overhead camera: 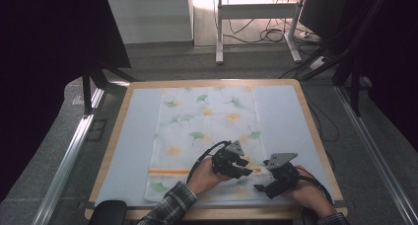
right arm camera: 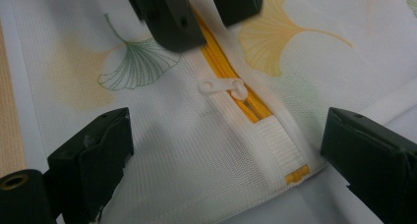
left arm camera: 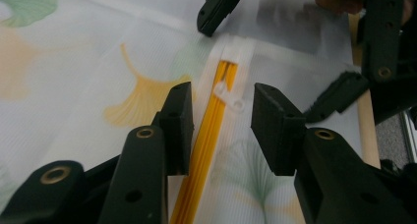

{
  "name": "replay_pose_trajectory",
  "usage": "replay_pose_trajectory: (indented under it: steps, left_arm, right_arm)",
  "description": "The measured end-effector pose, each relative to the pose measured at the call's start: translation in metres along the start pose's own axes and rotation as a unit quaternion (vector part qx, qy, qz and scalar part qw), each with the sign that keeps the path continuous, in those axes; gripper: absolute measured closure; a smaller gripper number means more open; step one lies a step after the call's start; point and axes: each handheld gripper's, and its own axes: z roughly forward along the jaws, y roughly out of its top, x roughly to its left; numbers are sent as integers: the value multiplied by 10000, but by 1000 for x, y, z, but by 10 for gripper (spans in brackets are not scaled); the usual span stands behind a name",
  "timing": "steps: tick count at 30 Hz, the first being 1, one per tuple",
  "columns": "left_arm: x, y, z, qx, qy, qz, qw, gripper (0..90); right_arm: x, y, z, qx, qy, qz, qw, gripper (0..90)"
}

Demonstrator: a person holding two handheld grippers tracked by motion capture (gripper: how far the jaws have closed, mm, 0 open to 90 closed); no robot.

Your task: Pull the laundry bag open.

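A white mesh pouch point(overhead camera: 207, 131) printed with green and orange ginkgo leaves lies flat on the table mat. Its yellow zipper point(left arm camera: 206, 150) runs along the near end, with a small white pull point(left arm camera: 228, 98) close to the zipper's right end. My left gripper point(overhead camera: 245, 168) hovers low over the zipper, open, its jaws standing either side of the pull point(right arm camera: 223, 86) without touching it. My right gripper point(overhead camera: 262, 176) faces it from the pouch's near right corner. It is wide open, its jaws spanning the zipper's end point(right arm camera: 295, 175) with nothing gripped.
The pouch rests on a pale mat point(overhead camera: 133, 136) on a wooden table whose edge point(overhead camera: 323, 151) runs close to my right hand. Beyond the table stand a white desk frame point(overhead camera: 219, 32), floor cables point(overhead camera: 271, 35) and dark stands at both sides.
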Motion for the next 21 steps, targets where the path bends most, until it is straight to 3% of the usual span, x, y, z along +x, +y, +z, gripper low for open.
replay_pose_trajectory:
  steps: [6,13,16,18,21]
  left_arm:
    - [-3,3,16,83,95,68,9999,586]
    - [-8,4,14,303,455,435,9976,726]
    - [-9,4,14,333,417,447,9976,810]
    - [-11,4,13,333,497,537,9968,869]
    - [-11,5,13,341,509,517,9968,887]
  right_arm:
    - [0,0,0,-8,6,10,10000,54]
    - [0,0,0,-9,4,11,10000,55]
    - [0,0,0,-8,2,17,10000,55]
    - [0,0,0,-7,1,14,10000,55]
    - [0,0,0,-7,5,18,10000,55]
